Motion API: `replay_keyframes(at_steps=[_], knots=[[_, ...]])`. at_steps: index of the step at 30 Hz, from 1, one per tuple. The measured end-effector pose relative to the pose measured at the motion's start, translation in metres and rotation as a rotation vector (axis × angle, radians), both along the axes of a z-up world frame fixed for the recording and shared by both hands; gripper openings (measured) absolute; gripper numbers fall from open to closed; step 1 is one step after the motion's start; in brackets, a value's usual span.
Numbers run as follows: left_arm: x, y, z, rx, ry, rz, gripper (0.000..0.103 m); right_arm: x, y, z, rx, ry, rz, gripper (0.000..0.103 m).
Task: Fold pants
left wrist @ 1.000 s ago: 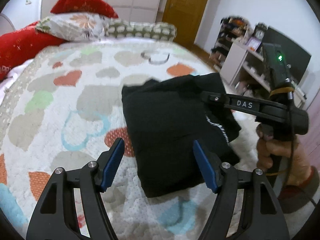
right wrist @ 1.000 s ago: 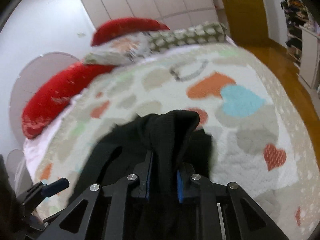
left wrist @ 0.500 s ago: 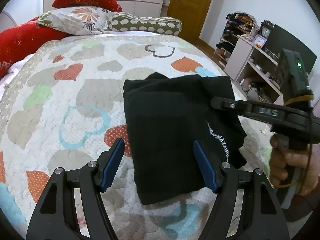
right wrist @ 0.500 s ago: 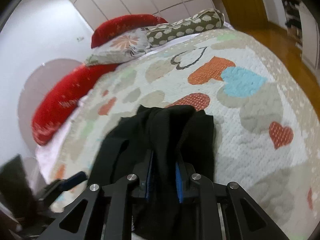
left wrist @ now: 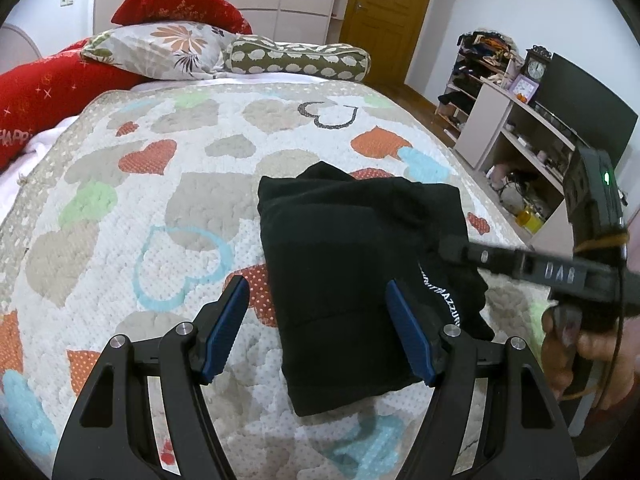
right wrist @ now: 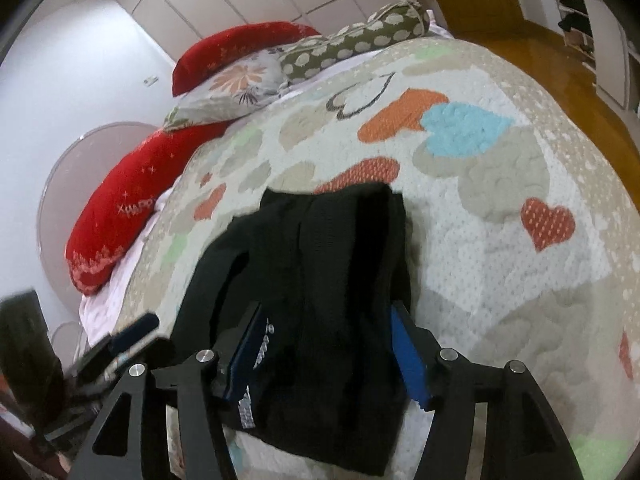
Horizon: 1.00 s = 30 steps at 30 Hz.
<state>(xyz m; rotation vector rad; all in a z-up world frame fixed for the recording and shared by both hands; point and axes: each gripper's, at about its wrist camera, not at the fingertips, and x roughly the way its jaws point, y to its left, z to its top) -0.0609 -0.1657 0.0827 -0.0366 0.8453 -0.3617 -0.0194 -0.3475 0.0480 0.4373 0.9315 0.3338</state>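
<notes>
The black pants (left wrist: 352, 264) lie folded in a thick rectangle on the heart-patterned quilt (left wrist: 160, 208), with white lettering on their right edge. My left gripper (left wrist: 316, 320) is open and hovers above the near left part of the pants, holding nothing. My right gripper (right wrist: 326, 344) is open; its blue pads stand either side of the pants' near edge (right wrist: 320, 300) without pinching it. From the left wrist view the right gripper (left wrist: 456, 250) reaches in at the pants' right side.
Red, floral and dotted pillows (left wrist: 168, 48) lie at the head of the bed. A shelf unit with a TV (left wrist: 552, 120) stands off the bed's right side, beyond a wooden floor (right wrist: 540, 60). The quilt's right edge is close to the pants.
My right gripper was shut on a bunched fold of the pants and has opened, letting the fabric drop flat. The left gripper has stayed open above the pants.
</notes>
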Motion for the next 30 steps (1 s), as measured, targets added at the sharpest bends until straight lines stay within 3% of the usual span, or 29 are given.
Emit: replay_keyframes(at_steps=[1,3,6,8,11,13,17,21,27,30], knots=[[0.000,0.000,0.000,0.000,0.001,0.001,0.071,-0.003,0.005,0.003,-0.031,-0.021,0.022,0.039],[0.001,0.001,0.000,0.002,0.004,0.007,0.071,-0.008,0.007,0.010,0.000,-0.041,0.052,0.018],[0.002,0.002,0.003,-0.008,-0.001,0.015,0.071,-0.011,0.007,0.016,0.101,-0.050,0.101,0.018],[0.003,0.003,0.004,-0.012,-0.005,0.019,0.071,-0.009,0.007,0.007,0.069,-0.022,0.084,0.018],[0.008,0.001,0.000,0.002,0.003,0.024,0.071,-0.007,0.002,-0.006,-0.073,0.016,0.001,0.018],[0.011,0.001,-0.002,0.008,0.007,0.028,0.071,-0.009,-0.004,-0.003,-0.043,0.020,-0.002,0.018],[0.019,0.001,-0.005,0.010,0.012,0.045,0.071,-0.012,-0.012,0.021,-0.032,-0.060,-0.046,0.020],[0.030,-0.004,-0.013,0.012,0.032,0.056,0.071,0.007,0.005,0.036,-0.029,-0.131,0.035,0.020],[0.050,-0.011,-0.030,0.033,0.080,0.060,0.071,0.049,0.023,0.004,-0.096,-0.054,0.054,0.020],[0.056,-0.013,-0.034,0.020,0.091,0.057,0.071,0.061,0.012,-0.006,-0.043,-0.041,0.027,0.020]])
